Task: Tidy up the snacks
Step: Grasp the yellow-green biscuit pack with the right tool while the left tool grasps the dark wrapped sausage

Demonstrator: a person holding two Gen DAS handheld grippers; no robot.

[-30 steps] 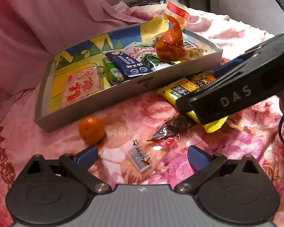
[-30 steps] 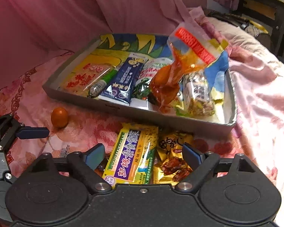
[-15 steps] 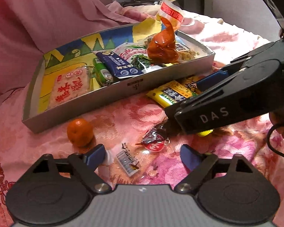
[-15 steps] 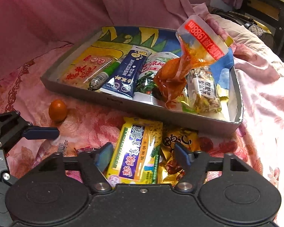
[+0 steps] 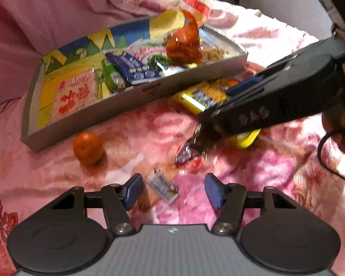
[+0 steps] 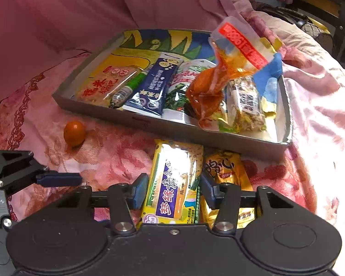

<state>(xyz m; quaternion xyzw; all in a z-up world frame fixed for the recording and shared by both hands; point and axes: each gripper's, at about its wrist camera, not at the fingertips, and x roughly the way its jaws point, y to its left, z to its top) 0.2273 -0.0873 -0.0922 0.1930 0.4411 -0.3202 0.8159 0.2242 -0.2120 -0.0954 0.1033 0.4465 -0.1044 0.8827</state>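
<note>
As jaws close — both grippers [image 6: 174, 191] tilt downward.

Pink floral bedspread [image 5: 135, 124] under tray [image 5: 135, 101], mandarin [image 5: 87, 147]

One tray [image 6: 163, 124] holds six snack packets. One orange [image 6: 74, 133] lies on the bed [image 6: 322, 115], with two large packets near the tray and two small wrapped sweets.

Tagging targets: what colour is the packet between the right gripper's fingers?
Yellow with a purple band; right wrist view.
</note>
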